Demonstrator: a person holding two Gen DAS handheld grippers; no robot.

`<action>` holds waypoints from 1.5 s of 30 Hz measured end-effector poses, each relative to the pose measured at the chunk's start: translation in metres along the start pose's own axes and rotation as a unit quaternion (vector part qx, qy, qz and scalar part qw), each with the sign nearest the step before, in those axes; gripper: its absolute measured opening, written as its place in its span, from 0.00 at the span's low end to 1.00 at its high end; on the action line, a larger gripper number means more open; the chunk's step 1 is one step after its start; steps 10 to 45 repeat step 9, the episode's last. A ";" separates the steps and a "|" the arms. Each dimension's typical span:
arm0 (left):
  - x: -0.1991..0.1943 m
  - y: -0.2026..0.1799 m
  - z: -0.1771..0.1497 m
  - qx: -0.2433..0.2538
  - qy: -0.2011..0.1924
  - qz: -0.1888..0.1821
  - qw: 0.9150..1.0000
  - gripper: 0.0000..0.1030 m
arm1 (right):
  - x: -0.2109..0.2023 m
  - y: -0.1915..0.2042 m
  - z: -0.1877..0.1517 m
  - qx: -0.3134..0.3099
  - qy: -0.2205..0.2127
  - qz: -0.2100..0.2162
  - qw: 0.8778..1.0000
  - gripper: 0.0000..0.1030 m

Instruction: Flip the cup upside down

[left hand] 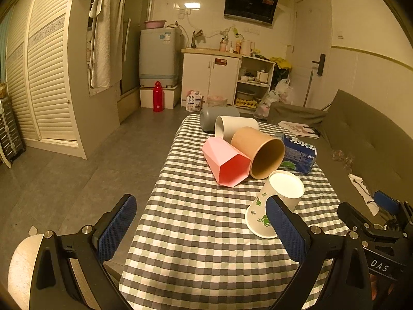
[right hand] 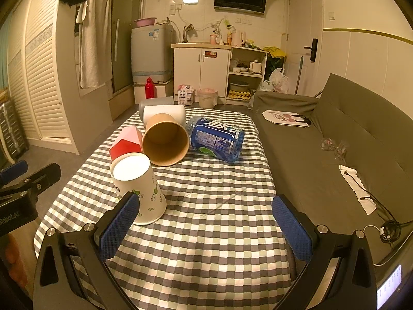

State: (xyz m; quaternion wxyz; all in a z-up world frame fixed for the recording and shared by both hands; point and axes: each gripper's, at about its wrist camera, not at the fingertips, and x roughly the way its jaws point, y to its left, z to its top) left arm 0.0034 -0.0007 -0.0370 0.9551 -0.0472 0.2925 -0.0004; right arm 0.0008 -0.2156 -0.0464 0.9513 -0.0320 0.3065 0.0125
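A white paper cup with green leaf prints (left hand: 273, 201) stands upside down on the checkered tablecloth (left hand: 196, 232), wide rim down and white base up. It also shows in the right wrist view (right hand: 138, 188). My left gripper (left hand: 201, 230) is open and empty, its right finger just in front of the cup. My right gripper (right hand: 206, 227) is open and empty, its left finger just in front of the cup. The right gripper's body shows at the right edge of the left wrist view (left hand: 374, 222).
Lying on their sides behind the cup are a pink faceted cup (left hand: 224, 162), a brown paper cup (left hand: 260, 152), a white cup (left hand: 235, 126), a grey cup (left hand: 214, 117) and a blue bottle (right hand: 216, 138). A grey sofa (right hand: 335, 139) borders the table's right side.
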 end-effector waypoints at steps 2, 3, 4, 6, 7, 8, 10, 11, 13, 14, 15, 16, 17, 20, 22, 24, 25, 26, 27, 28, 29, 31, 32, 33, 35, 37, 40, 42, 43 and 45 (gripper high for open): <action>0.000 0.000 0.000 0.000 0.000 0.000 1.000 1.00 | 0.001 0.000 0.000 -0.001 0.000 0.000 1.000 1.00; 0.000 0.000 0.000 0.000 0.000 0.000 1.000 1.00 | 0.001 0.000 0.000 -0.001 0.000 0.000 1.000 1.00; 0.000 0.000 0.000 0.000 0.000 0.000 1.000 1.00 | 0.001 0.000 0.000 -0.001 0.001 0.000 1.000 1.00; 0.000 0.000 0.000 0.001 -0.001 0.002 1.000 1.00 | 0.001 0.000 0.000 -0.001 0.001 0.000 1.000 1.00; 0.000 0.001 -0.001 0.002 -0.002 0.003 1.000 1.00 | 0.002 0.001 0.000 -0.001 0.002 -0.001 1.000 1.00; 0.000 0.001 -0.001 0.002 -0.002 0.004 1.000 1.00 | 0.002 0.001 0.000 -0.002 0.002 -0.001 1.000 1.00; 0.000 0.001 -0.001 0.002 -0.001 0.002 1.000 1.00 | 0.002 0.001 0.000 -0.002 0.002 -0.001 1.000 1.00; 0.000 0.001 -0.001 0.002 -0.001 0.002 1.000 1.00 | 0.002 0.001 0.000 -0.002 0.002 -0.001 1.000 1.00; 0.000 0.001 -0.001 0.002 -0.001 0.002 1.000 1.00 | 0.002 0.001 0.000 -0.002 0.002 -0.001 1.000 1.00; 0.000 0.001 -0.001 0.002 -0.001 0.002 1.000 1.00 | 0.002 0.001 0.000 -0.002 0.002 -0.001 1.000 1.00; 0.000 0.001 -0.001 0.002 -0.001 0.002 1.000 1.00 | 0.002 0.001 0.000 -0.002 0.002 -0.001 1.000 1.00; 0.000 0.001 -0.001 0.002 -0.001 0.002 1.000 1.00 | 0.002 0.001 0.000 -0.002 0.002 -0.001 1.000 1.00; 0.000 0.001 -0.001 0.002 -0.001 0.002 1.000 1.00 | 0.002 0.001 0.000 -0.002 0.002 -0.001 1.000 1.00; 0.000 0.001 -0.001 0.002 -0.001 0.002 1.000 1.00 | 0.002 0.001 0.000 -0.002 0.002 -0.001 1.000 1.00; 0.000 0.001 -0.001 0.002 -0.001 0.002 1.000 1.00 | 0.002 0.001 0.000 -0.002 0.002 -0.001 1.000 1.00; 0.000 0.001 -0.001 0.002 -0.001 0.002 1.000 1.00 | 0.002 0.001 0.000 -0.002 0.002 -0.001 1.000 1.00; 0.000 0.001 -0.001 0.002 -0.001 0.002 1.000 1.00 | 0.002 0.001 0.000 -0.002 0.002 -0.001 1.000 1.00; 0.000 0.001 -0.001 0.002 -0.001 0.002 1.000 1.00 | 0.002 0.001 0.000 -0.002 0.002 -0.001 1.000 1.00; 0.000 0.001 -0.001 0.002 -0.001 0.002 1.000 1.00 | 0.002 0.001 0.000 -0.002 0.002 -0.001 1.000 1.00; 0.000 0.001 -0.001 0.002 -0.001 0.002 1.000 1.00 | 0.002 0.001 0.000 -0.002 0.002 -0.001 1.000 1.00; 0.000 0.001 -0.001 0.002 -0.001 0.002 1.000 1.00 | 0.002 0.001 0.000 -0.002 0.002 -0.001 1.000 1.00; 0.000 0.001 -0.001 0.002 -0.001 0.002 1.000 1.00 | 0.002 0.001 0.000 -0.002 0.002 -0.001 1.000 1.00; 0.000 0.001 -0.001 0.002 -0.001 0.002 1.000 1.00 | 0.002 0.001 0.000 -0.002 0.002 -0.001 1.000 1.00; 0.000 0.001 -0.001 0.002 -0.001 0.002 1.000 1.00 | 0.002 0.001 0.000 -0.002 0.002 -0.001 1.000 1.00; 0.000 0.001 -0.001 0.002 -0.001 0.002 1.000 1.00 | 0.002 0.001 0.000 -0.002 0.002 -0.001 1.000 1.00; 0.000 0.001 -0.001 0.002 -0.001 0.002 1.000 1.00 | 0.002 0.001 0.000 -0.002 0.002 -0.001 1.000 1.00; 0.000 0.001 -0.001 0.002 -0.001 0.002 1.000 1.00 | 0.002 0.001 0.000 -0.002 0.002 -0.001 1.000 1.00; 0.000 0.001 -0.001 0.002 -0.001 0.002 1.000 1.00 | 0.002 0.001 0.000 -0.002 0.002 -0.001 1.000 1.00; 0.000 0.001 -0.001 0.002 -0.001 0.002 1.000 1.00 | 0.002 0.001 0.000 -0.002 0.002 -0.001 1.000 1.00; 0.000 0.001 -0.001 0.002 -0.001 0.002 1.000 1.00 | 0.002 0.001 0.000 -0.002 0.002 -0.001 1.000 1.00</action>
